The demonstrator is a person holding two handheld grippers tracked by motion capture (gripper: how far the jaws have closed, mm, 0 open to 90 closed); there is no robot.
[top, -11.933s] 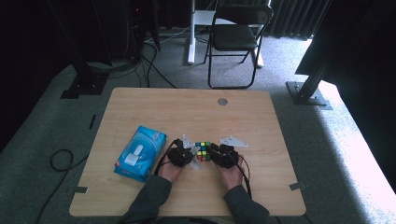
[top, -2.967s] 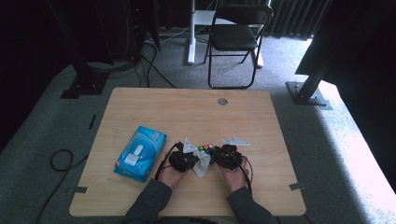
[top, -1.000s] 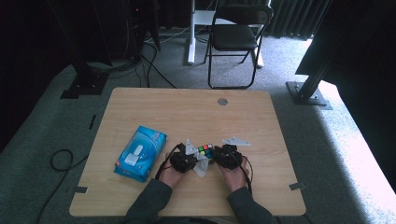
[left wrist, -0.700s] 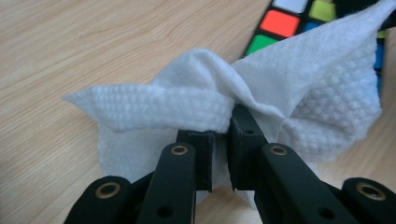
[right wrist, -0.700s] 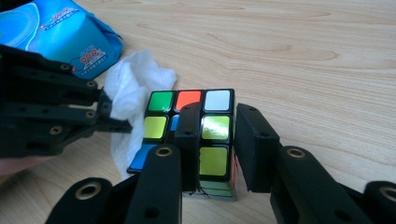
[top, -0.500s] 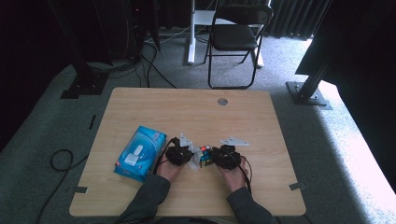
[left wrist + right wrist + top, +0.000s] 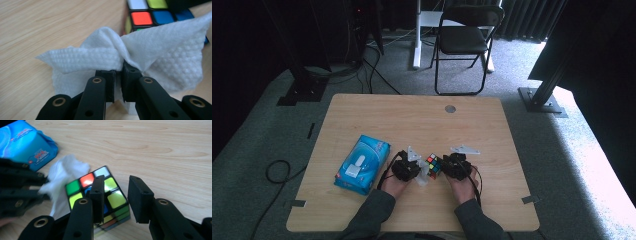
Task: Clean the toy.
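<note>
Half hidden behind dimpled white tissue (image 7: 140,55), glossy puzzle cube (image 7: 100,195) on wood-grain table (image 7: 492,130), cropped at 12 o'clock in left gripper view. Left gripper (image 7: 118,71) pinched on tissue. Right gripper (image 7: 116,197) just opening, jaws apart, cube's corner between, unpressed. Blue crinkly tissue pack (image 7: 362,164) at 9 o'clock.

Wooden table (image 7: 377,112) with cube (image 7: 434,165), blue tissue pack (image 7: 362,164).

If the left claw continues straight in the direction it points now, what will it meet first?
Most likely the puzzle cube. The left claw is shut on a white tissue, and the cube sits just beyond the tissue. Depth is hard to judge, so contact may come very soon.
</note>
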